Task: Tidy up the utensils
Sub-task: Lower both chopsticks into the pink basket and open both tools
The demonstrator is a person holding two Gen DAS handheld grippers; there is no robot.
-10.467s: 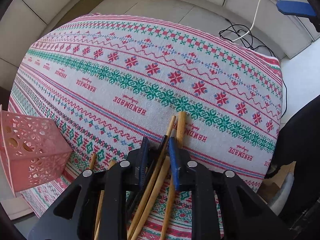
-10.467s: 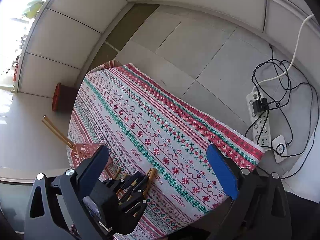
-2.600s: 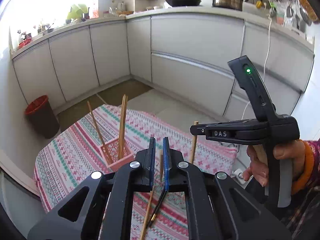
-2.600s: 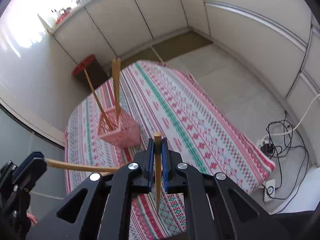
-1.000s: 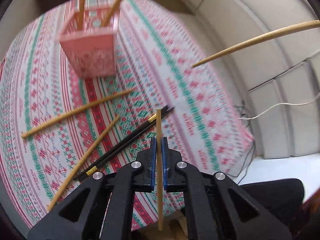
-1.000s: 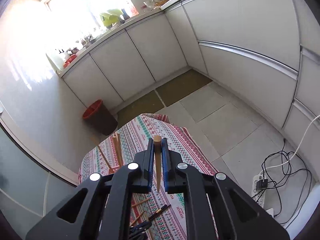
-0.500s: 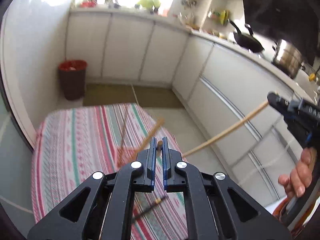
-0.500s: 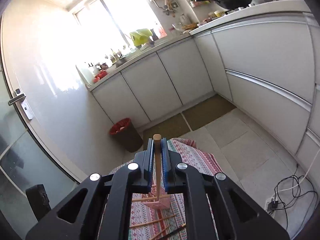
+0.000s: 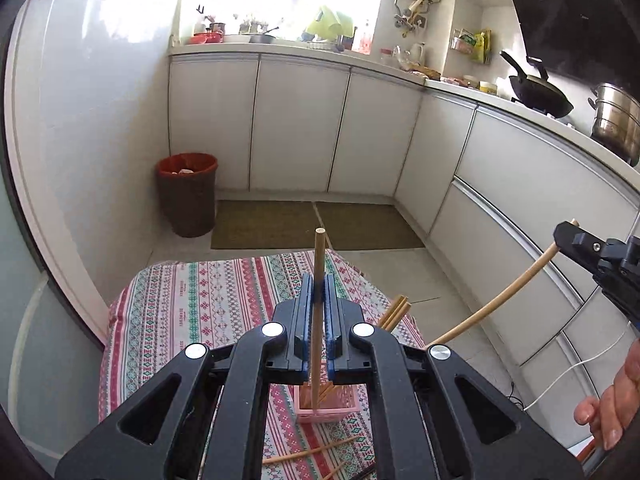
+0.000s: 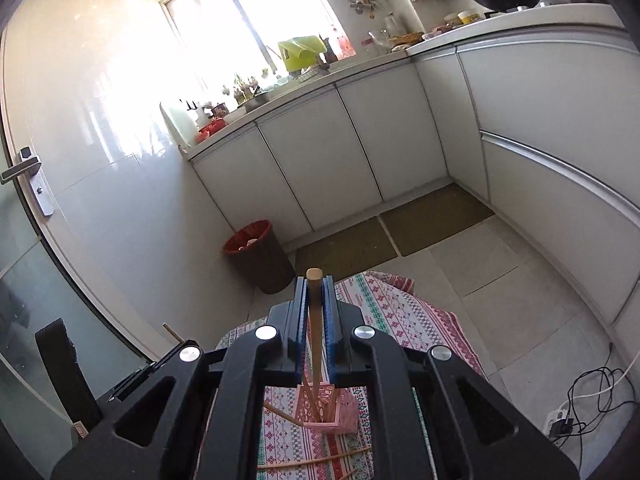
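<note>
My left gripper [image 9: 319, 280] is shut on a wooden chopstick [image 9: 318, 304] held upright; its lower end hangs over the pink perforated holder [image 9: 326, 410], which holds several chopsticks [image 9: 394, 310]. My right gripper [image 10: 314, 280] is shut on another wooden chopstick [image 10: 315, 328], also upright above the pink holder [image 10: 326, 408]. In the left wrist view the right gripper [image 9: 576, 240] shows at the right edge with its chopstick [image 9: 496, 300] slanting down toward the holder. Loose chopsticks [image 9: 312, 450] lie on the patterned tablecloth [image 9: 192, 300] near the holder.
A red waste bin [image 9: 186, 194] stands on the floor beyond the table. White kitchen cabinets [image 9: 296, 128] run along the back and right. A power strip with cables [image 10: 568, 416] lies on the floor at right.
Both grippers have tilted and settled higher, each still holding its chopstick upright above the pink holder. The right gripper's chopstick now slants closer to the holder.
</note>
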